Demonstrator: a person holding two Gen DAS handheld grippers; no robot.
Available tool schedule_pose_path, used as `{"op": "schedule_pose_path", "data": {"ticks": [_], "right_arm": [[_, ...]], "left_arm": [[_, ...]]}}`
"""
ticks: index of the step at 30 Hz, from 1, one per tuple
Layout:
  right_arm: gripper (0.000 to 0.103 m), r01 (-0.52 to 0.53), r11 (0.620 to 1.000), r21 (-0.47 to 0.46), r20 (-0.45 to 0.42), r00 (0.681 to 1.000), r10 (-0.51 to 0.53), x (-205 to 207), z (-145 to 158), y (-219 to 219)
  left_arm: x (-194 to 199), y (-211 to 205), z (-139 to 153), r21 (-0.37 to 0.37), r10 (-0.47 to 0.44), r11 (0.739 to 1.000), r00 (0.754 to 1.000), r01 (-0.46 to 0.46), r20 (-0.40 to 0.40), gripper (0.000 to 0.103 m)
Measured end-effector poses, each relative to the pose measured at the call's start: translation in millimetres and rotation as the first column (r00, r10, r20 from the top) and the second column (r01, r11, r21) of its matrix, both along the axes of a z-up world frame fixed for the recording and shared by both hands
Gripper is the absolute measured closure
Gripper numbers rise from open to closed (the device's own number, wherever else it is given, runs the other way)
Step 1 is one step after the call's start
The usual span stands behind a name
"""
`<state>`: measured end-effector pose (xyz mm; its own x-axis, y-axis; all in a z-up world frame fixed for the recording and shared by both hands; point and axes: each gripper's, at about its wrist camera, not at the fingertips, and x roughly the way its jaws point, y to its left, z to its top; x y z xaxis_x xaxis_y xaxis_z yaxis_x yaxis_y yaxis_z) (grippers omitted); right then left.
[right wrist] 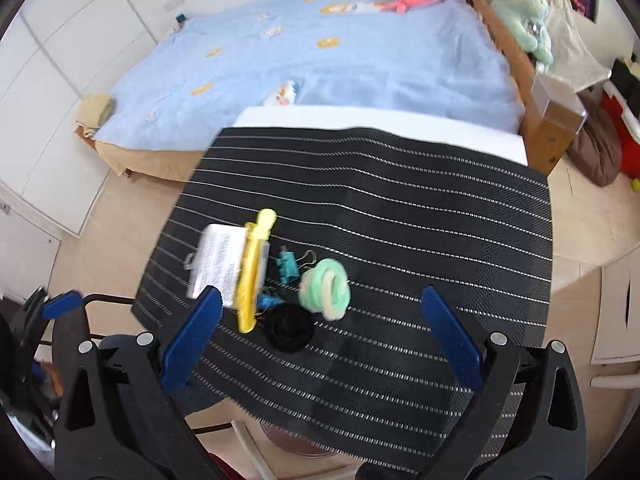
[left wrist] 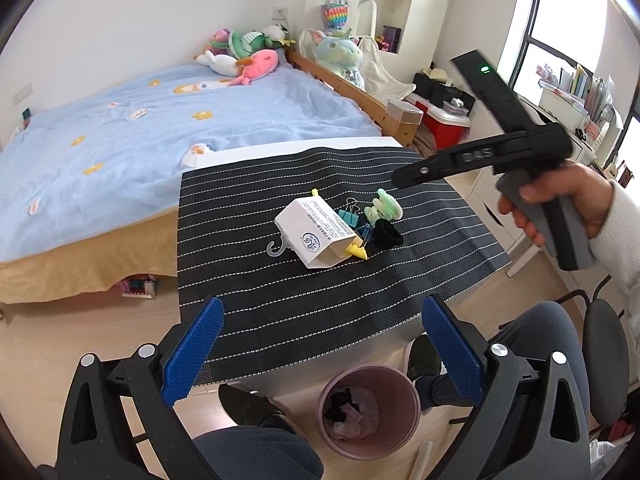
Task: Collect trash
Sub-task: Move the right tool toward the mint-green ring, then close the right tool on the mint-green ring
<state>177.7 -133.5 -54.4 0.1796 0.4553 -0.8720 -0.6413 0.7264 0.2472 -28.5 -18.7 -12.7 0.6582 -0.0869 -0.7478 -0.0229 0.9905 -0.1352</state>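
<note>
Trash lies in a small heap on the worktop, which carries a black striped mat. The landmark is the white paper bag, lying flat near the middle of the mat. Touching the bag is a long yellow clip; just beside the bag are teal binder clips, then a green and white fuzzy ring and a black ring a little further from it. Below the near edge of the worktop, well apart from the bag, a pink bin stands on the floor and has already some trash inside.

Both tools hold nothing. The left gripper has its fingers wide open, above the near edge and the bin. The right gripper is also wide open, above the mat on the near side of the heap.

I judge that the step in hand is reaching for one piece. The next move calls for lowering the right fingers around one single item, probably the black ring, without pushing the others.
</note>
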Motion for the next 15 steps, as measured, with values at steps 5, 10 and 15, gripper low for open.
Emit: {"op": "schedule_pose_path", "data": {"ticks": [5, 10, 15], "right_arm": [[0.005, 0.001, 1.0, 0.001, -0.048, 0.999, -0.001, 8, -17, 4], [0.027, -0.024, 1.0, -0.006, -0.079, 0.997, 0.023, 10, -29, 10], [0.052, -0.046, 0.999, 0.002, -0.092, 0.995, 0.046, 9, -35, 13]], "left_arm": [[1, 4, -3, -0.004, 0.008, 1.0, 1.0, -0.008, -0.006, 0.008], [2, 7, -6, -0.011, 0.017, 1.0, 1.0, -0.018, -0.012, 0.008], [2, 9, -8, -0.017, 0.023, 1.0, 1.0, -0.023, -0.015, 0.008]]}}
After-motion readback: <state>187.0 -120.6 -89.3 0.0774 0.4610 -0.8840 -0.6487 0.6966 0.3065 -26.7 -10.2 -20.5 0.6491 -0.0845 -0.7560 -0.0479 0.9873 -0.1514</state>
